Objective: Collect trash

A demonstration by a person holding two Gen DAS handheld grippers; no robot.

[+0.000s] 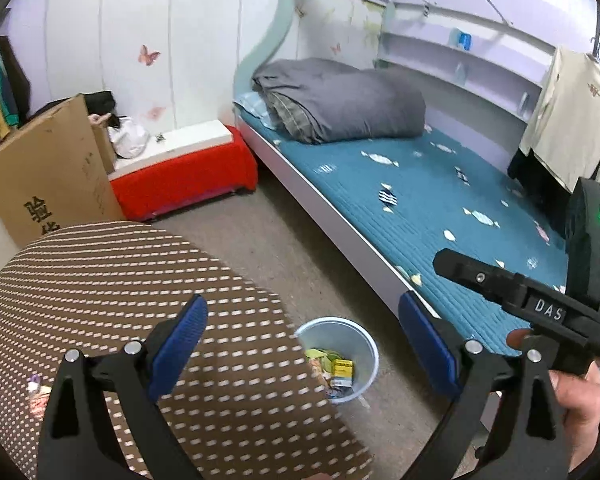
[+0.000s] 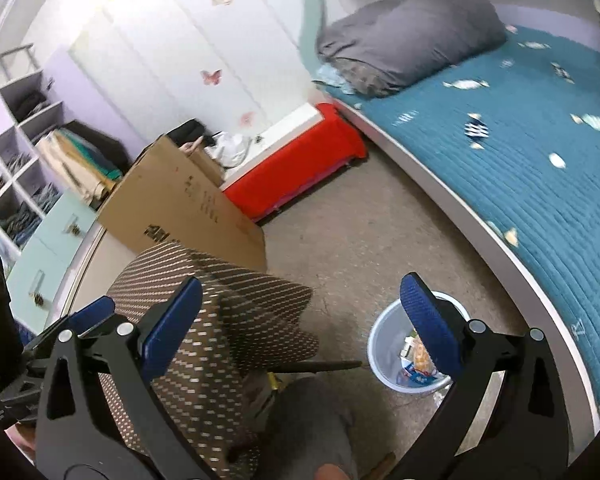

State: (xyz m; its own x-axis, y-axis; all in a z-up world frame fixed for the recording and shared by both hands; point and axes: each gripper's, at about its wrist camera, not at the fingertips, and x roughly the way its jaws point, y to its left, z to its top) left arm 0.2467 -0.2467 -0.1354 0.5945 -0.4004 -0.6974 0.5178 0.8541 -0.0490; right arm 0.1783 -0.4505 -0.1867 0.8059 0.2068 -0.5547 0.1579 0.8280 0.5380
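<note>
A pale blue trash bin [image 1: 340,356] stands on the floor between the table and the bed, holding wrappers and a yellow box [image 1: 342,370]. It also shows in the right wrist view [image 2: 388,344], partly behind my right finger. A small pink-and-white wrapper [image 1: 36,394] lies on the brown patterned table [image 1: 140,280] at the far left. My left gripper [image 1: 304,340] is open and empty, above the table edge and the bin. My right gripper [image 2: 300,320] is open and empty, above the floor beside the bin. Its black body shows in the left wrist view [image 1: 540,308].
A bed with a teal cover [image 1: 440,200] and grey duvet [image 1: 340,100] runs along the right. A red-draped bench [image 1: 184,176] and a large cardboard box [image 1: 48,176] stand against the wall. Shelves with clothes [image 2: 20,160] are at the left. Clothes hang at the right [image 1: 572,120].
</note>
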